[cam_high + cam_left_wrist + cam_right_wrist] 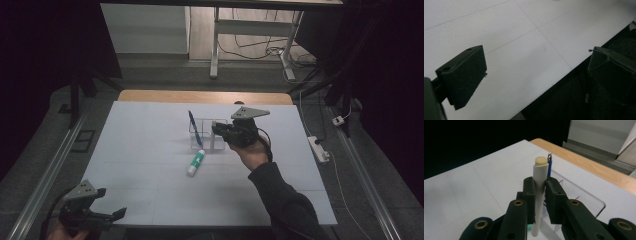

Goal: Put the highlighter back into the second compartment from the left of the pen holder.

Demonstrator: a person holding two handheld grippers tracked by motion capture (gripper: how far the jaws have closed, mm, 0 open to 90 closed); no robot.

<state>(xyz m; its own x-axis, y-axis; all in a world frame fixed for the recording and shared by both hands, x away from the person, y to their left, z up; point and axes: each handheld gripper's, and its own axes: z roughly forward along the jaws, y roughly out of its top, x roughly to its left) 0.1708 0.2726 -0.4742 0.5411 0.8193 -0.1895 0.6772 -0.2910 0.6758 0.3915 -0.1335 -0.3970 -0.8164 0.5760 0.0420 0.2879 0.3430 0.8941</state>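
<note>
It looked like a lab or test room: a white-covered table (150, 150) stood between metal rails (45, 175), dark curtains hung beside it, and cables (260, 50) and a power strip (318, 148) lay past it.

The lower end of the white cylindrical marker (539, 195) is cut off between the right gripper (540, 200) jaws at the bottom of the frame. The clear plastic holder's (584, 195) base is hidden behind them. The left gripper (107, 216) is clipped by the lower left edge.
</note>
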